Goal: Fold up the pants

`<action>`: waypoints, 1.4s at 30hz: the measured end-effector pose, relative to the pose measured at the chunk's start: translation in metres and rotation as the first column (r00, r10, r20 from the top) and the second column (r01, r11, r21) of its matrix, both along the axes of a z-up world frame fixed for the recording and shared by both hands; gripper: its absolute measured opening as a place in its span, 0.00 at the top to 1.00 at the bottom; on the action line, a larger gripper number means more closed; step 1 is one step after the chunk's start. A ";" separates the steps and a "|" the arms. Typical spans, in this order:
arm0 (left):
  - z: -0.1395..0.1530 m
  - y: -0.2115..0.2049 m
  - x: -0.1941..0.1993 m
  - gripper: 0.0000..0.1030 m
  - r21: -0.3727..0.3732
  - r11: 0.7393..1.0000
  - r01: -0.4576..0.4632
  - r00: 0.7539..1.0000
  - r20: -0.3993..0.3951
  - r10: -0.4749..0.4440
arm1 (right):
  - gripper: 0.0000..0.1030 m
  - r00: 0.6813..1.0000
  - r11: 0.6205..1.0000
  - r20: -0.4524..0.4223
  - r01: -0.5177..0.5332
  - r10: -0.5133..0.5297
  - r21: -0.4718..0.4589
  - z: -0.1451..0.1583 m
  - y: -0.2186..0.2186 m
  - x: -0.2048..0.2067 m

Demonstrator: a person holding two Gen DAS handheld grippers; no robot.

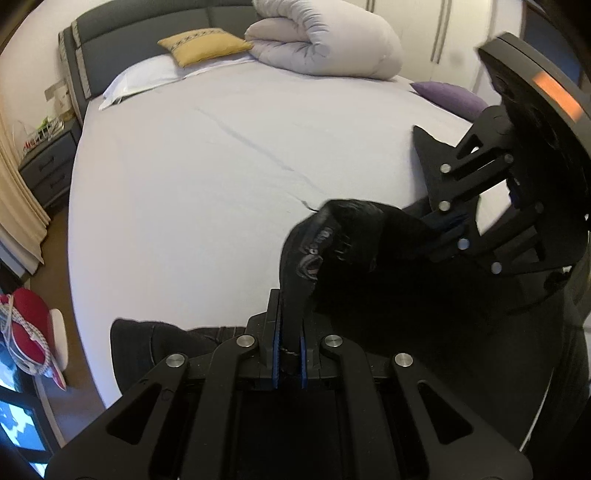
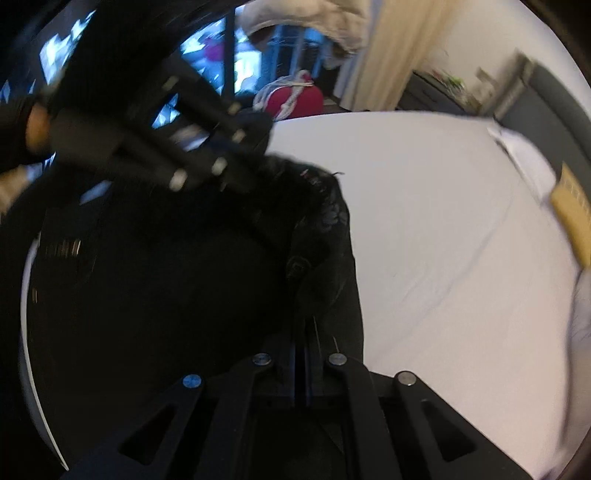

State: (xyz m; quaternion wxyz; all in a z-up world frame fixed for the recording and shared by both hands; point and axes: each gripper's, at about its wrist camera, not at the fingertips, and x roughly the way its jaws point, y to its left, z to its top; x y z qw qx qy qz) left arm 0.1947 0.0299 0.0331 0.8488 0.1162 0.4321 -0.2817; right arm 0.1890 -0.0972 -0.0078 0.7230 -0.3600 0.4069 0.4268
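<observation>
Left hand-held gripper (image 1: 289, 354): clamped on black pants (image 1: 332, 236) waistband.
Right hand-held gripper (image 2: 303, 354): closed on pants fabric.
Bed (image 1: 221, 166): ahead, beneath both.

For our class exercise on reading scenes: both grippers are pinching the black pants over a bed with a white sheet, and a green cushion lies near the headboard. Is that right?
One detail is wrong: the cushion near the headboard is yellow, not green, as the left wrist view shows. The left gripper and right gripper do pinch the black pants over the white-sheeted bed.

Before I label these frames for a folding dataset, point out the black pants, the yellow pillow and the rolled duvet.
black pants (image 1: 354, 236), left wrist view, on the bunched waistband.
yellow pillow (image 1: 203, 46), left wrist view, on its top face.
rolled duvet (image 1: 332, 37), left wrist view, on the outer roll.
</observation>
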 end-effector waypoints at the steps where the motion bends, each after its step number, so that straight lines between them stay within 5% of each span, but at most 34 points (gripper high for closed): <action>1: 0.002 0.001 -0.011 0.94 0.015 1.000 0.011 1.000 0.008 -0.011 | 0.96 0.999 0.999 0.029 -0.023 0.024 -0.026 0.001 -0.002 -0.016; 8: -0.003 -0.007 -0.094 0.94 0.111 0.981 0.157 0.987 -0.001 -0.158 | 0.96 0.954 0.952 0.212 -0.155 0.214 -0.264 -0.013 -0.005 -0.128; 22: -0.030 -0.026 -0.220 0.94 0.279 0.902 0.331 0.943 -0.066 -0.325 | 0.96 0.928 0.912 0.253 -0.166 0.273 -0.374 -0.055 -0.010 -0.236; 27: -0.030 -0.016 -0.220 0.93 0.231 0.934 0.272 0.962 -0.078 -0.261 | 0.96 0.922 0.908 0.273 -0.157 0.276 -0.389 -0.061 -0.004 -0.257; 36: -0.014 -0.020 -0.211 0.93 0.235 0.930 0.281 0.959 -0.092 -0.267 | 0.96 0.913 0.905 0.294 -0.153 0.283 -0.397 -0.062 0.017 -0.267; 42: -0.009 -0.007 -0.212 0.87 0.196 0.954 0.227 0.971 -0.116 -0.207 | 0.94 0.912 0.900 0.307 -0.130 0.274 -0.416 -0.071 0.012 -0.275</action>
